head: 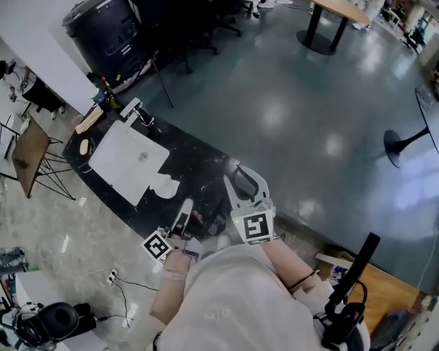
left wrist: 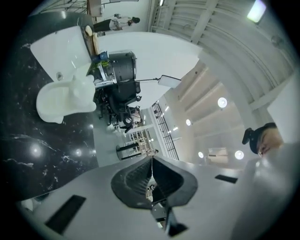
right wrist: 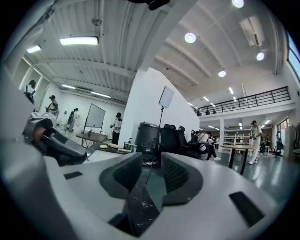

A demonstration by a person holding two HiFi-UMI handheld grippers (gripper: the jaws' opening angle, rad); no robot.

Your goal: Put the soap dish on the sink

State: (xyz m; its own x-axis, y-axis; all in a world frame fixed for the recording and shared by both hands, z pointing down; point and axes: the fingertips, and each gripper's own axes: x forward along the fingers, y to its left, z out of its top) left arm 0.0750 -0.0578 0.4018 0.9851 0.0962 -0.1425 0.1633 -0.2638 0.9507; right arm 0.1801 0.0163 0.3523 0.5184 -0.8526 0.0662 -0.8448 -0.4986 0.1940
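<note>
The white soap dish (head: 164, 186) lies on the black marble counter (head: 199, 168), just right of the white sink basin (head: 127, 161). In the left gripper view the soap dish (left wrist: 61, 101) sits at the upper left, beside the sink (left wrist: 58, 44). My left gripper (head: 186, 203) is over the counter's near edge, a short way from the dish; its jaws (left wrist: 151, 171) are shut with nothing in them. My right gripper (head: 236, 171) hovers further right, beyond the counter's end. It points level into the room, and its jaws (right wrist: 151, 171) stand a little apart and empty.
A faucet (head: 134, 110) and bottles (head: 106, 96) stand at the sink's far side. A big black drum (head: 103, 31) is behind the counter. A folding table (head: 31, 158) is at the left, and a round table (head: 329, 20) stands far off on the grey floor.
</note>
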